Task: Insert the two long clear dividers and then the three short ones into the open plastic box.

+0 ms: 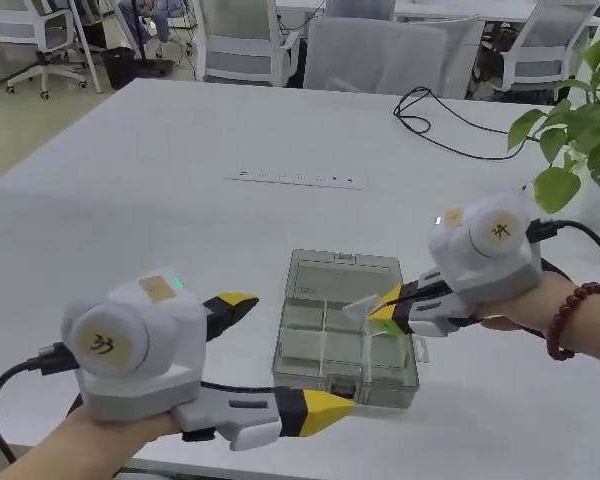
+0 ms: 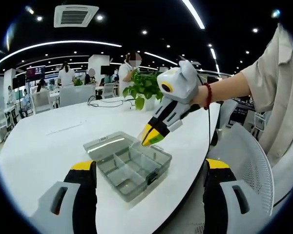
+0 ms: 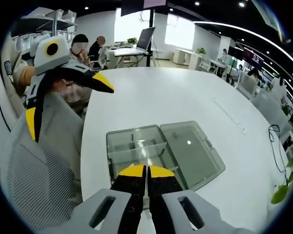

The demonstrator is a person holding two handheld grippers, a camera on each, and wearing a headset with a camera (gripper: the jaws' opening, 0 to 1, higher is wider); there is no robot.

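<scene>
The clear plastic box [image 1: 302, 375] lies open on the white table, its lid [image 1: 345, 272] folded flat behind it. Clear dividers standing inside split it into compartments. My right gripper [image 1: 383, 311] hovers over the box's right half, shut on a short clear divider [image 1: 361, 307] that sticks out past its yellow tips. From its own camera, the right gripper [image 3: 146, 170] points down at the box [image 3: 136, 148]. My left gripper [image 1: 285, 355] is open at the box's near left, holding nothing. Its own view has the left gripper [image 2: 150, 165] spread wide around the box [image 2: 129, 163], with the right gripper [image 2: 154, 135] above.
A black cable [image 1: 445, 125] loops at the table's far right, beside a leafy plant [image 1: 580, 110]. A row of small pieces [image 1: 295, 180] lies mid-table. Office chairs [image 1: 380, 50] stand beyond the far edge. The near table edge runs just below the left gripper.
</scene>
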